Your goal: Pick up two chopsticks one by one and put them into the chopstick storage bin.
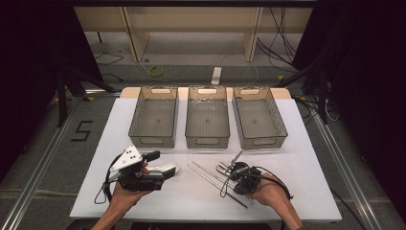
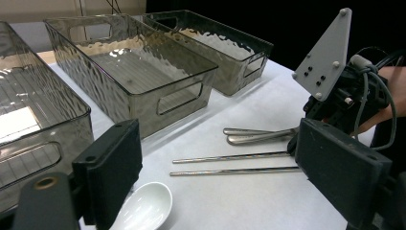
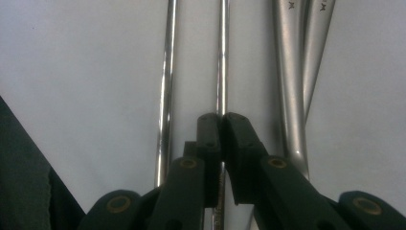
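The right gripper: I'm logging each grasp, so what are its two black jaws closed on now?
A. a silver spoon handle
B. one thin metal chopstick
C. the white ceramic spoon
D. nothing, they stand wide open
B: in the right gripper view, the right gripper has its jaws pressed together on one thin metal chopstick, while the second chopstick and the silver handles lie free beside it.

The desk (image 1: 306, 191) carries a matt white covering, smooth and paper-like; the three bins (image 2: 143, 72) are smoky translucent plastic, their walls rippled and glossy, their floors finely ribbed; the spoon (image 2: 146, 208) looks like glazed white ceramic, shiny; the two chopsticks (image 3: 165, 91) are thin polished metal; the two broader handles (image 3: 289, 81) beside them are brushed, satin metal; the left claw (image 2: 220, 177) has matt black pads with a faintly grainy face; the right claw (image 3: 221, 120) is dull black too, with brass-coloured pivots.
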`<act>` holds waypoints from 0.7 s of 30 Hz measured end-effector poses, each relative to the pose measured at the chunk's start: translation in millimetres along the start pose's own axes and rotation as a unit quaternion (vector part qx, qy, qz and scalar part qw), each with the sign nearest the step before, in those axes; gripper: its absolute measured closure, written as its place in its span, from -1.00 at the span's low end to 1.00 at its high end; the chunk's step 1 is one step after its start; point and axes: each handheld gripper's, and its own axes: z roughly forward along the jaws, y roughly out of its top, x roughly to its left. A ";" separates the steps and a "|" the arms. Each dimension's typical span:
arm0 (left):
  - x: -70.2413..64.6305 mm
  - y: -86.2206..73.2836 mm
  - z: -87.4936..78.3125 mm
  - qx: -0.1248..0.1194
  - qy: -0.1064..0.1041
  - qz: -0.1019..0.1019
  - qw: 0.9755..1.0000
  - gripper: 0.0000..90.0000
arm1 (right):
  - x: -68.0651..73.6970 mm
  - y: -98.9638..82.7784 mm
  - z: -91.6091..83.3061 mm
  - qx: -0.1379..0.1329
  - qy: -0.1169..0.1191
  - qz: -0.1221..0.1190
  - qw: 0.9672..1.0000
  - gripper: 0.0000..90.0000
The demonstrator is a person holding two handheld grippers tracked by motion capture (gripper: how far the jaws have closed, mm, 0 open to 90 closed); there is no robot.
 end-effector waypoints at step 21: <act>0.6 1.4 2.4 0.000 -0.004 0.001 1.000 -0.65 | -3.3 -2.1 -24.7 -0.043 -0.030 -0.029 0.998 0.91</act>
